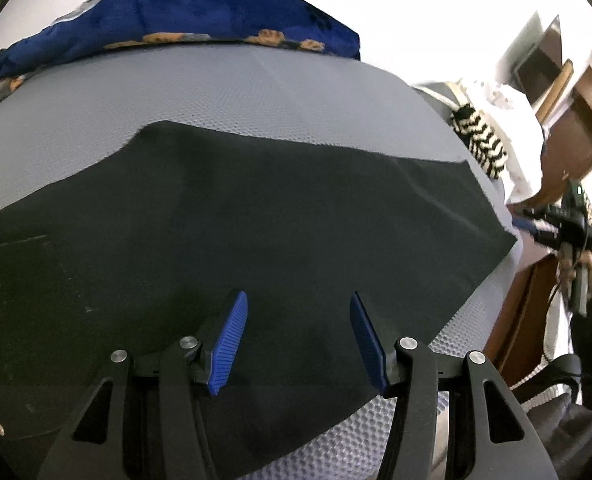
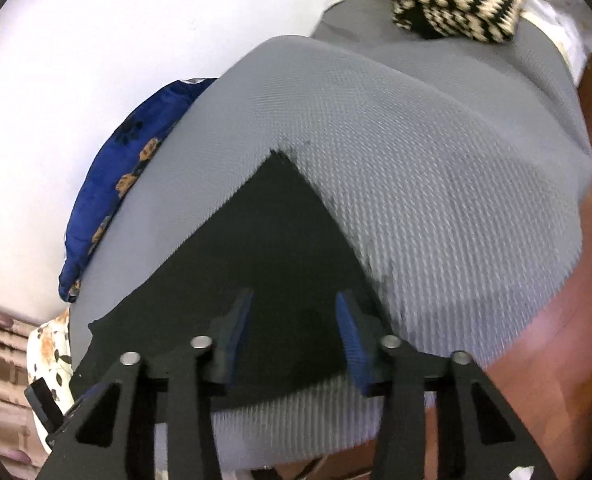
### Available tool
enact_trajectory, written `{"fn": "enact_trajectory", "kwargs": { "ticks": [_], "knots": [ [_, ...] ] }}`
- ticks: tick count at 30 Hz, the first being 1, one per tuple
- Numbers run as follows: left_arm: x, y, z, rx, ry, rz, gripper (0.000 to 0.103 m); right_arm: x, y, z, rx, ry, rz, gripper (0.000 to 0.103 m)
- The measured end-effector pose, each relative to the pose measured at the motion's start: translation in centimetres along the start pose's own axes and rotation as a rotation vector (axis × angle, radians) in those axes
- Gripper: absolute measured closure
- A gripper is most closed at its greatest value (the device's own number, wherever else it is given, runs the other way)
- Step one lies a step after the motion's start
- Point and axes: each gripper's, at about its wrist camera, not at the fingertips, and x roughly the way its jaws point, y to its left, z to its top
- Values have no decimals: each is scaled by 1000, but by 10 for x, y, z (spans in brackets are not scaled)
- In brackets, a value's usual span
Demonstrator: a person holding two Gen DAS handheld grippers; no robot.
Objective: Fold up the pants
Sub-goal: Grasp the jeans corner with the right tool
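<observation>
Black pants [image 1: 256,220] lie spread flat on a grey textured bed cover [image 1: 256,88]. My left gripper [image 1: 298,300] hovers over their near part, open, blue pads apart with only flat cloth showing beneath the gap. In the right wrist view a pointed corner of the pants [image 2: 264,240] reaches up onto the grey cover [image 2: 416,160]. Above that corner my right gripper [image 2: 294,300] stands open, jaws narrower than the left's, nothing pinched between them. At the far right of the left wrist view a person's hand [image 1: 576,268] carries the other gripper beyond the bed's edge.
A blue blanket with orange flowers [image 1: 196,16] [image 2: 112,184] lies along the far side by the white wall. A black-and-cream zigzag knit [image 1: 480,140] [image 2: 456,0] sits at one end. Wooden floor [image 2: 556,360] lies past the bed's edge.
</observation>
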Motion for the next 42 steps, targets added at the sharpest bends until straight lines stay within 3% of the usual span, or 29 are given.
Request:
{"fn": "enact_trajectory", "kwargs": {
  "ticks": [6,9,15,16,17,19,25,35,39,40,41,42],
  "knots": [
    [8,-10,9,-20,-26,53,49,35,32,46,-189,-2,-28,73],
    [14,-11,12,-39,-18,75,48,61,41,71,-272,8,-101,73],
    [26,-14,18,-53,19,98,48,91,33,103,-305,28,-108,73],
    [27,-14,19,-53,24,102,48,93,32,104,-307,32,-106,76],
    [29,-15,20,-54,27,103,48,94,32,104,-315,30,-97,85],
    [31,-15,23,-56,33,106,48,96,35,102,-346,27,-101,89],
    [38,-16,27,-60,46,102,48,87,41,94,-422,-12,-110,90],
    [41,-15,29,-60,53,103,48,85,47,77,-520,14,-80,88],
    [42,-17,28,-55,52,110,48,93,45,85,-497,16,-93,88],
    [42,-17,27,-57,50,112,48,95,43,87,-486,22,-90,89],
    [42,-18,27,-60,50,114,48,96,42,88,-472,23,-79,99],
    [42,-19,27,-63,50,115,48,94,42,88,-464,20,-62,99]
  ]
}}
